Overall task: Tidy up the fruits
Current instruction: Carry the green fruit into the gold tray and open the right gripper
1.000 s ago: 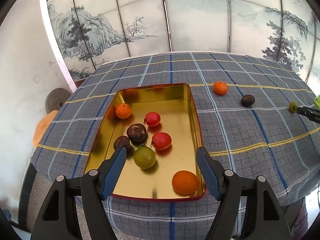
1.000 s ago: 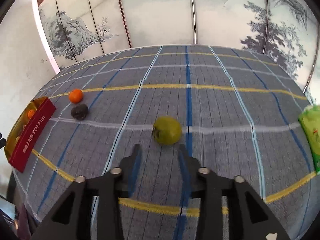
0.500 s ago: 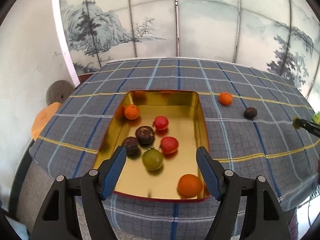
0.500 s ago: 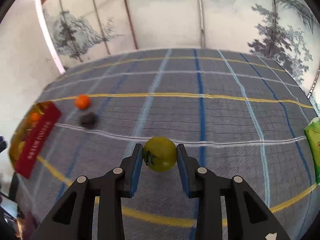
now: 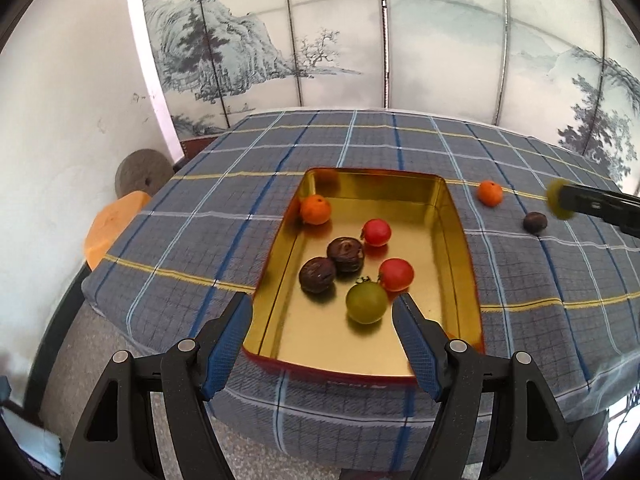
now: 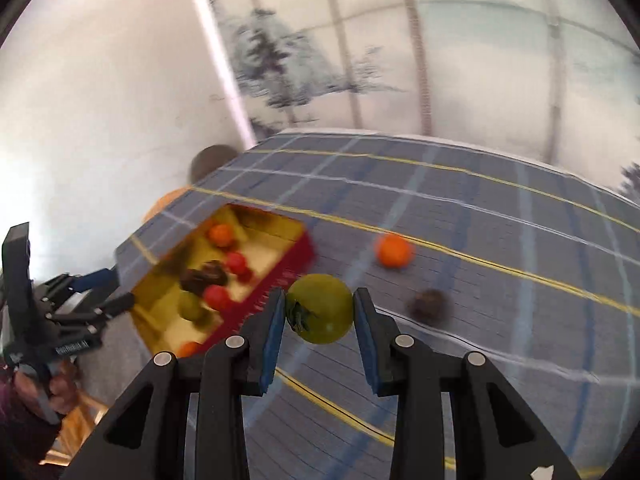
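Checked cloth (image 6: 500, 216) now passes below the right gripper (image 6: 320, 312), which has lifted the green tomato (image 6: 320, 308), pinched between its pads, and swung toward the tin (image 6: 280, 280). Left gripper (image 5: 322, 316) stays spread at the tin's near end; farther off, an orange (image 6: 393, 251) and a dark fruit (image 6: 428, 302) still wait on the cloth.

A blue plaid cloth (image 5: 240, 216) covered the bench. Behind it stood a painted landscape screen (image 5: 340, 40), beside a white wall (image 5: 68, 100), a grey stone disc (image 5: 140, 172) and an orange stool (image 5: 112, 224).
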Available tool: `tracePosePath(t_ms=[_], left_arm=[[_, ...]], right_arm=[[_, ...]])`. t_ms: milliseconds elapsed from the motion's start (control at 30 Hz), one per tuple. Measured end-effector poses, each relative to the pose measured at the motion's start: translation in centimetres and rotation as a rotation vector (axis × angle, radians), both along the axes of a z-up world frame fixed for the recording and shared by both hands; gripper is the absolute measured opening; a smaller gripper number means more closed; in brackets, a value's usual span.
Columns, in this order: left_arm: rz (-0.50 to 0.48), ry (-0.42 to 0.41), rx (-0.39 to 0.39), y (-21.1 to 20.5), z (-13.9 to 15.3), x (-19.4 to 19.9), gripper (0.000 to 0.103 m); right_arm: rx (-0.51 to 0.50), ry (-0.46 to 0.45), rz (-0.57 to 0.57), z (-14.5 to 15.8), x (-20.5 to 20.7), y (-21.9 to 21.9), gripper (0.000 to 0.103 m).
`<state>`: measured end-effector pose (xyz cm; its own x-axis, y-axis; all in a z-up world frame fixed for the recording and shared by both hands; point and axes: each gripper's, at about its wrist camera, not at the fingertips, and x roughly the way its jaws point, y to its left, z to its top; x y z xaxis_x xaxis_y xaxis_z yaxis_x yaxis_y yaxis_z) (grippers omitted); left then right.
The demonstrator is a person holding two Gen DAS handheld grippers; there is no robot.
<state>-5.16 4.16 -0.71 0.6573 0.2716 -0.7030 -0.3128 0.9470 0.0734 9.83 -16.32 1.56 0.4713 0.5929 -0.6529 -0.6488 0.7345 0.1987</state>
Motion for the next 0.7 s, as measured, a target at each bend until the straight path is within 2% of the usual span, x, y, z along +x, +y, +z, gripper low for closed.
tracePosePath(t_ms=[133,300,533,700], left_arm=[[0.017,-0.001,0.009,0.8,0.0,-0.2,0.073],[0.033,0.0,0.023,1.7,0.0,-0.4,0.075],[0.044,-0.001,0.068,2.5,-0.3,-0.6,0.078],[0.042,0.005,0.07,2.8,-0.7,-0.5,0.078]], right_arm=[[-0.027,0.028,0.082,-1.0,1.1,5.7,0.033],[-0.045,0.085,0.118,-2.5,3.4,10.6,0.033],[-0.085,0.124,0.131,-4.2,5.9,14.9,0.033],[-0.099,0.136,0.124,-4.7,7.0,17.3,0.033]])
